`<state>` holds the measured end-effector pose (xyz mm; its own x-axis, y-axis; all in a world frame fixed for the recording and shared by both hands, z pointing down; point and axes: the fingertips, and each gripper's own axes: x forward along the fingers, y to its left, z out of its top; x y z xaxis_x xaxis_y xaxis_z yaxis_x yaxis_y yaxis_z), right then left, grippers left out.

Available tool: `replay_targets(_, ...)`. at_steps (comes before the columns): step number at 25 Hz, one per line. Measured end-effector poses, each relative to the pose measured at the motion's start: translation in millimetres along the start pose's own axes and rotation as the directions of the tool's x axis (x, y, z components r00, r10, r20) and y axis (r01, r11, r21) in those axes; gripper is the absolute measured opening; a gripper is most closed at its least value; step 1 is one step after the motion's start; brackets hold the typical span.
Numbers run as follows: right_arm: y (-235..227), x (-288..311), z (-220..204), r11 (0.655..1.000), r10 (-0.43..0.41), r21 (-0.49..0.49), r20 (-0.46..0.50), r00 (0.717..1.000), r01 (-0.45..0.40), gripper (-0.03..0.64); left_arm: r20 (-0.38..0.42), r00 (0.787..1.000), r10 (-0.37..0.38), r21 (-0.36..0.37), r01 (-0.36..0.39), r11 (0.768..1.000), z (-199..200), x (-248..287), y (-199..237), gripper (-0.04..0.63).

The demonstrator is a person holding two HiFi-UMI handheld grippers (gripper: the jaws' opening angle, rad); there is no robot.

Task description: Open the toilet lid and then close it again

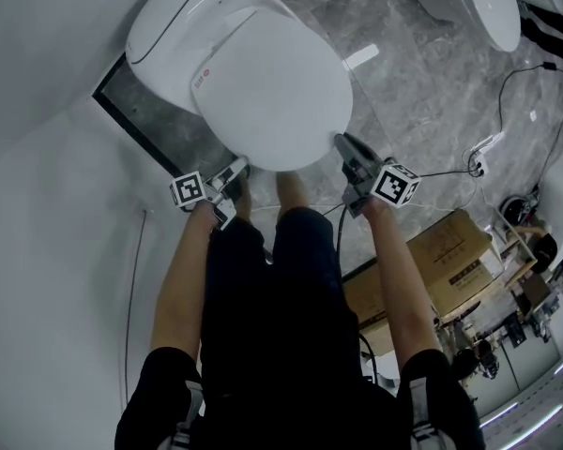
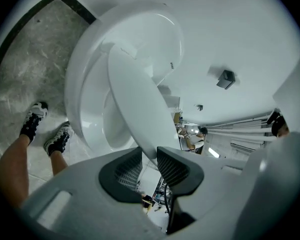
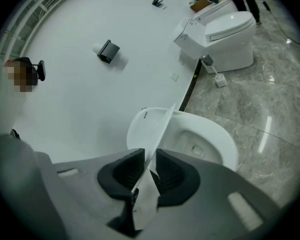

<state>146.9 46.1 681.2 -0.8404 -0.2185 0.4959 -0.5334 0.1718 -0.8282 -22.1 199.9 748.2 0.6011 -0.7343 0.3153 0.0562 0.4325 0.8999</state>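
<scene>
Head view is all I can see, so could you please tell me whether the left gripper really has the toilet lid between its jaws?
Observer: Yes. In the left gripper view, the front edge of the toilet lid sits between the pads of the left gripper.
Operator: Thank you. Is the lid actually off the bowl yet?
Observer: It is. The right gripper view shows the lid tilted up on edge, with the open bowl exposed beside it.

Cardboard boxes [image 1: 450,261] sat on the grey marble floor [image 1: 422,82]; a second toilet [image 3: 230,29] stood by the white wall [image 3: 90,99].
</scene>
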Motion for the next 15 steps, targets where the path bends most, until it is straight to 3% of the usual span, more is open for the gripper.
replay_targets(2, 14, 1, -1, 0.999, 0.023, -0.04, -0.044, 0.999, -0.025, 0.086, 0.027, 1.0, -0.01, 0.006, 0.01, 1.0, 0, -4, -6, 0.098)
replay_targets(8, 48, 16, 7, 0.993, 0.084, -0.073, -0.117, 0.99, -0.093, 0.097, 0.172, 0.98, -0.104, -0.066, 0.116, 0.991, 13, -15, -29, 0.091)
replay_targets(15, 78, 20, 18, 0.984, 0.113, -0.119, -0.174, 0.978, -0.135, 0.101, 0.336, 0.924, -0.184, -0.072, 0.22, 0.973, 24, -25, -46, 0.092)
